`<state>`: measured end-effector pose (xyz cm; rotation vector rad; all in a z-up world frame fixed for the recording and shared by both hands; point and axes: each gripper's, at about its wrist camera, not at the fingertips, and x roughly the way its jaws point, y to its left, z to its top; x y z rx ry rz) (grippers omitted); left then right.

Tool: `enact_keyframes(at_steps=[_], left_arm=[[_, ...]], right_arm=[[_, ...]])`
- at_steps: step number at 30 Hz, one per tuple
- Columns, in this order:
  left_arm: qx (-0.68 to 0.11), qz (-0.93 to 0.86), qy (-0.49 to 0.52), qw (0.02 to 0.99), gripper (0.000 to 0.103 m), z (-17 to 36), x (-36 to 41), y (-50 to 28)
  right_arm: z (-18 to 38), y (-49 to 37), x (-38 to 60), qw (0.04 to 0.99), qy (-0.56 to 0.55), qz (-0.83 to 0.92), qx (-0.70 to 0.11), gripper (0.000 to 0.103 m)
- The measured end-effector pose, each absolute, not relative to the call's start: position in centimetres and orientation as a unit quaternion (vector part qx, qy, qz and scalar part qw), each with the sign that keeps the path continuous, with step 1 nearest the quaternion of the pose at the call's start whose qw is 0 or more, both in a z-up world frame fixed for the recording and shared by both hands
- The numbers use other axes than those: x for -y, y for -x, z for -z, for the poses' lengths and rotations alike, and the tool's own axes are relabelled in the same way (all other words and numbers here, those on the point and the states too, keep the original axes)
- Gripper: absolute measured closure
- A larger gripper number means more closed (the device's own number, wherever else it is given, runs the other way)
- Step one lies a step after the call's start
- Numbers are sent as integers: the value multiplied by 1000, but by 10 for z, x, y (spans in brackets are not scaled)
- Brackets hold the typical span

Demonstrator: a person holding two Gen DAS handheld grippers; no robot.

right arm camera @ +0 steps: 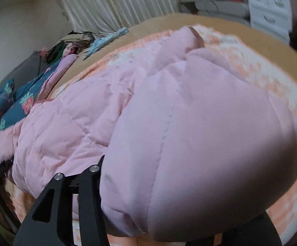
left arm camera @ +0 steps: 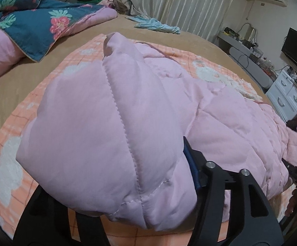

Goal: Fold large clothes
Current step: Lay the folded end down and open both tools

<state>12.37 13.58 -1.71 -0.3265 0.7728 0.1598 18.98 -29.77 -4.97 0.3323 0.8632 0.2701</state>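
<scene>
Currently the pink padded coat [left arm camera: 111, 123] lies on an orange checked blanket [left arm camera: 9, 143] spread over the tan bed [left arm camera: 9, 90], with a puffy section bulging up in front of each camera.

Left gripper [left arm camera: 148, 184]: one finger [left arm camera: 189, 160] shows at the coat's right side, the other is buried under fabric. It looks clamped on the coat; the bulge sits between the fingers. Right gripper [right arm camera: 148, 184]: one finger [right arm camera: 89, 184] is pressed against the coat's edge, the rest covered. Judged likewise gripping the coat, though the right view is blurred.

Risks:
- Slick, thick padding. A shallow bite could slip out when lifted, dropping that side and skewing the fold.
- The blanket underneath may be pinched together with the coat; I cannot tell whether it is.
- Uneven pull between hands would twist the bulk instead of creasing it.

Room:
- Far side of the bed is open tan surface, good for carrying the fold forward.
- Floral quilt [left arm camera: 35, 20] sits well apart toward the head end; a blue garment [left arm camera: 156, 24] lies near the far edge by the curtain [left arm camera: 179, 0].
- White drawers [left arm camera: 287, 94] stand beyond the bed's edge on the other side.
</scene>
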Motion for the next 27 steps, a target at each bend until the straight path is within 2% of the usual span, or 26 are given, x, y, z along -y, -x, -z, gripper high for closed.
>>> enact_keyframes(at_steps=[2, 4, 10, 11, 18, 27], left_arm=[[-378, -79, 162, 908, 43, 20, -136, -122], [-381, -79, 172, 905, 37, 23, -139, -119], [-392, -83, 186, 897, 15, 31, -151, -109], [-393, -85, 187, 897, 9, 32, -152, -106], [-398, -88, 190, 893, 9, 21, -156, -79], [-378, -99, 160, 906, 9, -13, -150, -45]], right_arm=[[57, -190, 306, 876, -189, -127, -425, 42], [62, -187, 312, 871, -204, -120, -429, 25], [65, -173, 327, 862, -235, -109, -436, 6], [64, -169, 329, 863, -234, -105, -435, 6], [54, -140, 342, 876, -206, -94, -426, 4], [14, -92, 342, 914, -126, -74, -378, 4]])
